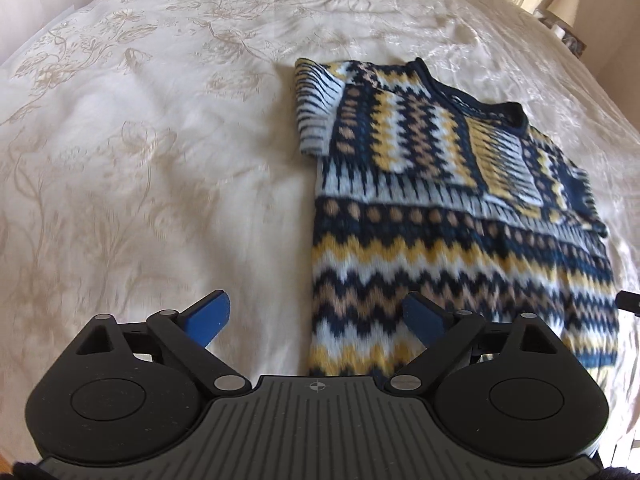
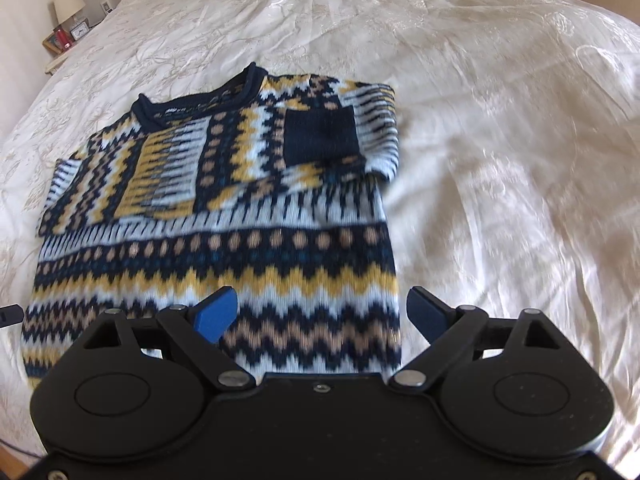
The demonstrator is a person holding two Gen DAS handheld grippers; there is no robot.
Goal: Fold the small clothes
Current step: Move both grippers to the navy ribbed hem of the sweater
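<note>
The left tool (image 1: 316, 320) stands wide open, its blue pads (image 1: 212, 316) holding nothing, poised above the jumper's (image 1: 440, 240) left hem edge. The right tool (image 2: 322, 314) gapes as wide, empty too, over the right hem. The jumper lies flat on the bed (image 1: 160, 140), sleeves folded across its chest. Its lower hem is hidden behind the tool bodies; motion blurs the knit. It is thick zigzag wool in navy, yellow and pale blue; the bedspread is cream with a floral weave.
</note>
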